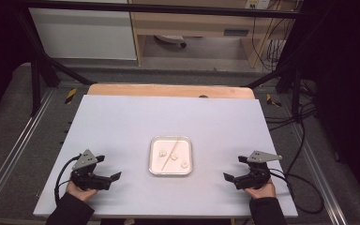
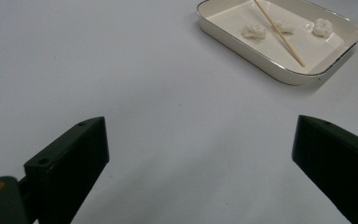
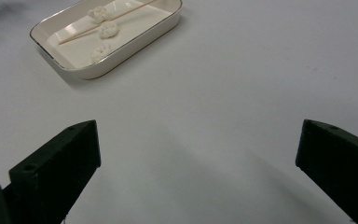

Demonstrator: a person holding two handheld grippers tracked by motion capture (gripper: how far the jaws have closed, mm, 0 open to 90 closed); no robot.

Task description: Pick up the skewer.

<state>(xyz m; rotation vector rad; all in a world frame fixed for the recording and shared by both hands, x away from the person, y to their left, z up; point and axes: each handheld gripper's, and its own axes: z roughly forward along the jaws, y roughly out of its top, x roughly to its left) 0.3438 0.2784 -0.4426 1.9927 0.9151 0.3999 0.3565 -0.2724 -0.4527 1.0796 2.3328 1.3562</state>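
Note:
A shallow white tray (image 1: 152, 159) sits in the middle of the white table (image 1: 122, 122). In it lie three small white lumps (image 1: 162, 152) and a thin wooden stick (image 1: 168, 157) laid diagonally. My left gripper (image 1: 108, 169) rests on the table left of the tray, held by a hand, jaws wide apart and empty. My right gripper (image 1: 234, 169) rests to the right of the tray, jaws also wide apart and empty. The left gripper view has the tray (image 2: 233, 39) at upper right with the stick (image 2: 279, 32). In the right gripper view the tray (image 3: 121, 58) is at upper left.
The table's wooden far edge (image 1: 168, 90) borders a grey floor. Black frame posts (image 1: 35, 79) stand at both far corners, with cables (image 1: 300, 140) trailing along the right side. Shelving stands behind the table.

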